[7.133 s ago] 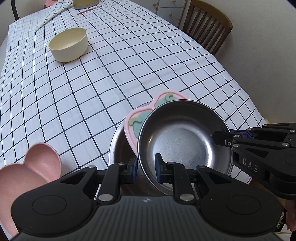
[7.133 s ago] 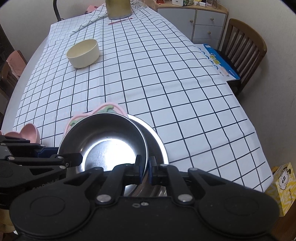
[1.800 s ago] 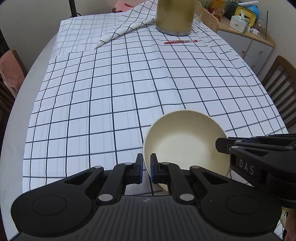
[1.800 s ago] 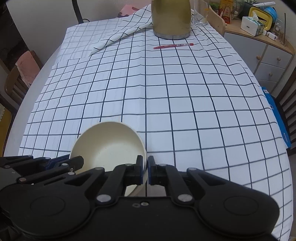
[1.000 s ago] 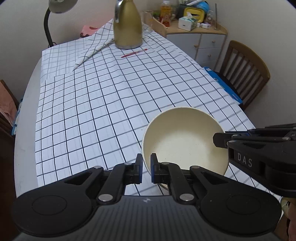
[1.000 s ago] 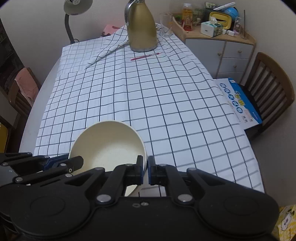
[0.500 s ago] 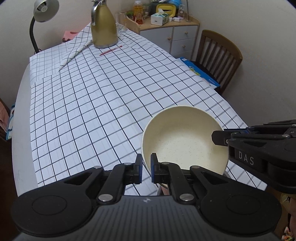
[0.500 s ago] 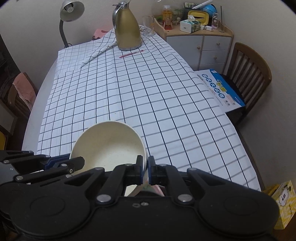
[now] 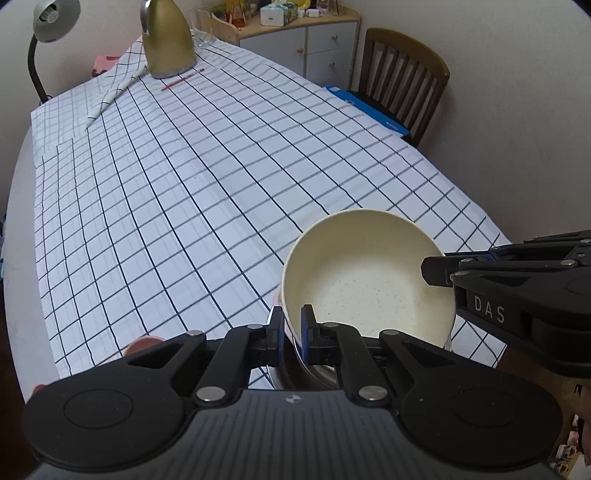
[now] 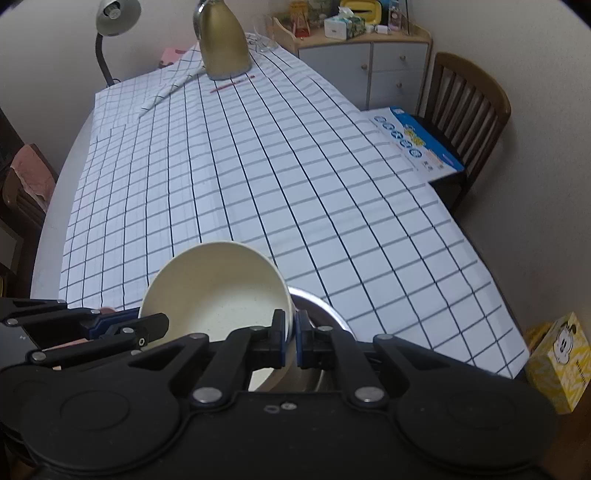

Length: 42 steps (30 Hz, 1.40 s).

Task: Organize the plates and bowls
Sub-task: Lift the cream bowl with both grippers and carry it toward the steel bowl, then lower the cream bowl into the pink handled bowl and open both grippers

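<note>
A cream bowl (image 9: 364, 284) is held in the air by both grippers near the table's front edge. My left gripper (image 9: 291, 330) is shut on its left rim. My right gripper (image 10: 290, 334) is shut on its right rim; the bowl also shows in the right wrist view (image 10: 214, 295). Just below it sits a steel bowl (image 10: 321, 306), mostly hidden; its rim also shows in the left wrist view (image 9: 314, 376). A bit of pink dish (image 9: 142, 345) peeks out at the lower left.
The checked tablecloth (image 9: 184, 184) covers the table. A gold kettle (image 9: 168, 40) and a red pen (image 9: 181, 79) lie at the far end, beside a desk lamp (image 9: 48, 22). A wooden chair (image 10: 467, 107) with a blue box (image 10: 417, 142) stands on the right.
Both grippers have carried the cream bowl back from the table's middle toward the front edge, over the steel bowl. The grip on both rims has not changed.
</note>
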Available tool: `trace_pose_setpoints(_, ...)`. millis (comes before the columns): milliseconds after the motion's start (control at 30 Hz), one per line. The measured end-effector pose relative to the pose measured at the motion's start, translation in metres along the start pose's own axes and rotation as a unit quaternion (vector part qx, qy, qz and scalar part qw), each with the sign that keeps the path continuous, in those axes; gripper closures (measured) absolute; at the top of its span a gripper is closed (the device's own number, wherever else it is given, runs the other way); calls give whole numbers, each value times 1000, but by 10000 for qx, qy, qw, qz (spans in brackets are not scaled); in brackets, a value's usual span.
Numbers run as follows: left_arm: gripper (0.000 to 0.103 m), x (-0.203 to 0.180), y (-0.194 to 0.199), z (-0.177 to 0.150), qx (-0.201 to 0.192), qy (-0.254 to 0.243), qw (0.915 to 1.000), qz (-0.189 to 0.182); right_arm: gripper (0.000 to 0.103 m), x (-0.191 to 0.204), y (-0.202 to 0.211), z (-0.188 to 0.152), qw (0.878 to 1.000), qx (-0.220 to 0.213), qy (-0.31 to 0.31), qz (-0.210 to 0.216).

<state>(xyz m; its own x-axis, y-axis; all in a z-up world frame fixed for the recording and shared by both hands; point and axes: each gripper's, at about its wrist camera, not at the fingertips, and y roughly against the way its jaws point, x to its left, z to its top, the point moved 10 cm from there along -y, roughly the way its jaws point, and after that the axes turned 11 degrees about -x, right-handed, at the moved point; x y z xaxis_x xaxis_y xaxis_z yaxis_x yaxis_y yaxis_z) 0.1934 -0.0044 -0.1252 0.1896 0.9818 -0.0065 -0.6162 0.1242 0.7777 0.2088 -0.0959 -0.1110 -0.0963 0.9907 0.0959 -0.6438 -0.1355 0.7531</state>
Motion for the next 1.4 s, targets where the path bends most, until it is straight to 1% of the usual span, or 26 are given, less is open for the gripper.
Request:
trace_pose_setpoints(233,95,-4,-19,-20,215,-128,9997,19,97,-7,-14,-25,9998,190,-51,-72)
trace_pose_setpoints(400,95,-7,-29,-27,261,-212,9994,30,97,-12,-24,-36,9995,284,-82,-94)
trace_pose_setpoints(700,95,-7,-41,-32,364,-271,9990,21,97,-12,-35,-45,9989,431,-107,-126)
trace_pose_setpoints(967,95,-6,-44,-32,366,-302,9989,-23,96,-10,-39,-49,9985,514,-139,-124)
trace_pose_setpoints(1033,95,-6,-45,-33,379,-289,9988,-63,95,-10,-40,-50,9983,541,-162,-109)
trace_pose_setpoints(1200,95,-5,-46,-33,379,-298,9988,-106,89,-8,-40,-49,9983,539,-205,-71)
trace_pose_setpoints(1333,95,-4,-45,-34,369,-267,9988,-174,87,-8,-39,-48,9983,519,-261,-52)
trace_pose_setpoints(1400,95,-4,-44,-34,364,-255,9988,-226,83,-8,-38,-48,9982,509,-301,-19)
